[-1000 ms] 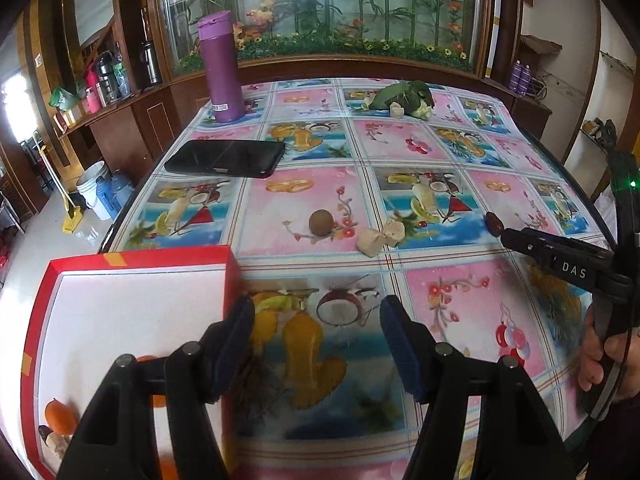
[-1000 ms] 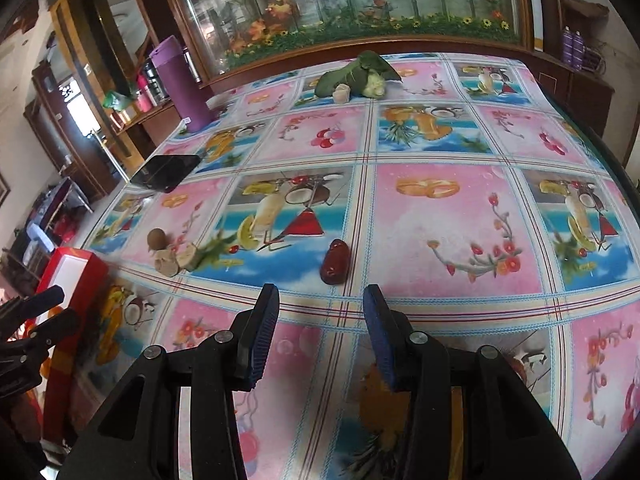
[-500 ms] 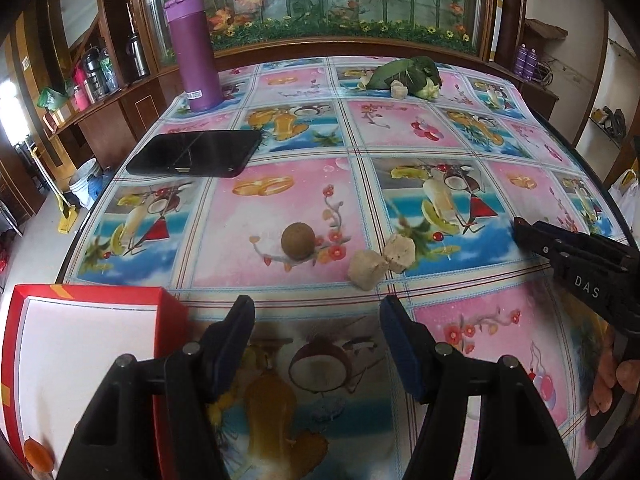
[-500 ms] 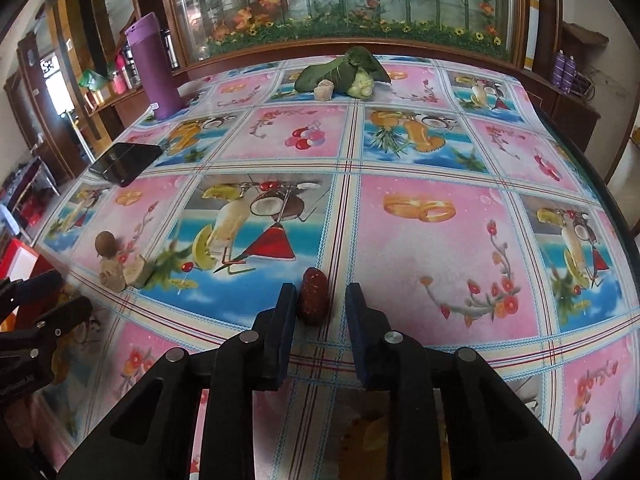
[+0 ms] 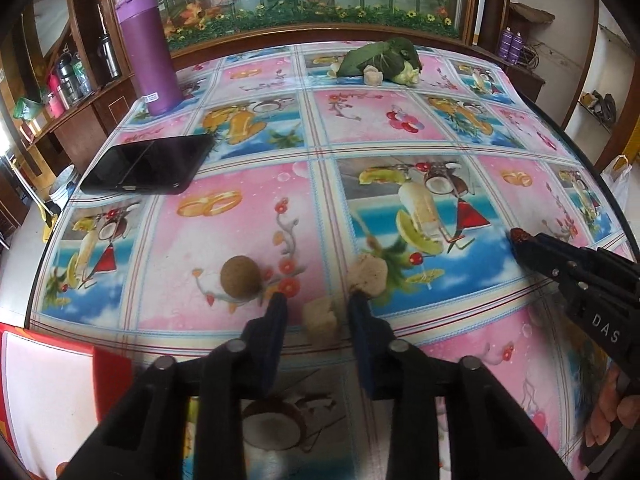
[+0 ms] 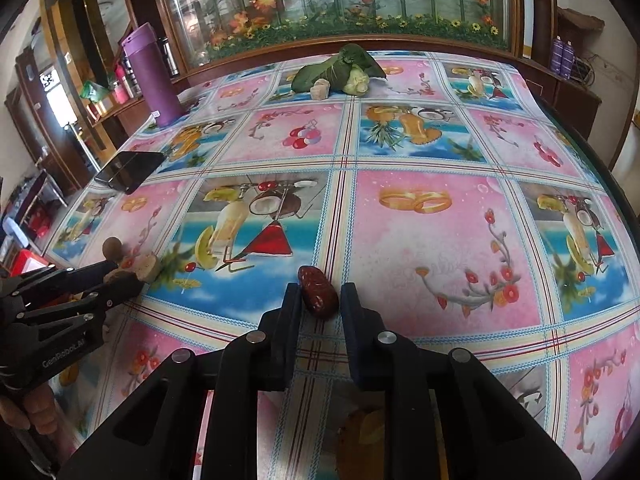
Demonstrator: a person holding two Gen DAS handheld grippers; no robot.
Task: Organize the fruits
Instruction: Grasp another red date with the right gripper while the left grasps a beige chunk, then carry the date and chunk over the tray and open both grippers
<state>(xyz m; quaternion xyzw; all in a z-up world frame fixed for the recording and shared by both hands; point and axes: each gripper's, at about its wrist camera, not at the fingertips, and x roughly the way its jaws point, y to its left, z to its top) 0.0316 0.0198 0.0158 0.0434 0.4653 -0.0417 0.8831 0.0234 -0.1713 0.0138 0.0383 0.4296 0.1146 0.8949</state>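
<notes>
In the left wrist view my left gripper (image 5: pixel 318 306) is open, its jaws on either side of a pale tan chunk (image 5: pixel 319 315) on the tablecloth. A second tan lump (image 5: pixel 367 274) touches the right fingertip, and a round brown fruit (image 5: pixel 240 279) lies just left. In the right wrist view my right gripper (image 6: pixel 320 294) straddles a dark red date (image 6: pixel 318 291); a small gap shows on each side. The date's tip shows in the left wrist view (image 5: pixel 519 235). A red-rimmed white box (image 5: pixel 48 396) sits at lower left.
A purple flask (image 5: pixel 150 50) and a black phone (image 5: pixel 148 164) stand on the left of the table. Green leafy vegetables with a pale chunk (image 5: pixel 380 62) lie at the far edge. The table edge (image 5: pixel 592 160) curves on the right. A wooden cabinet runs behind.
My left gripper moved forward from beside the red box and narrowed around the tan chunk. My right gripper advanced onto the date and its jaws closed in around it.
</notes>
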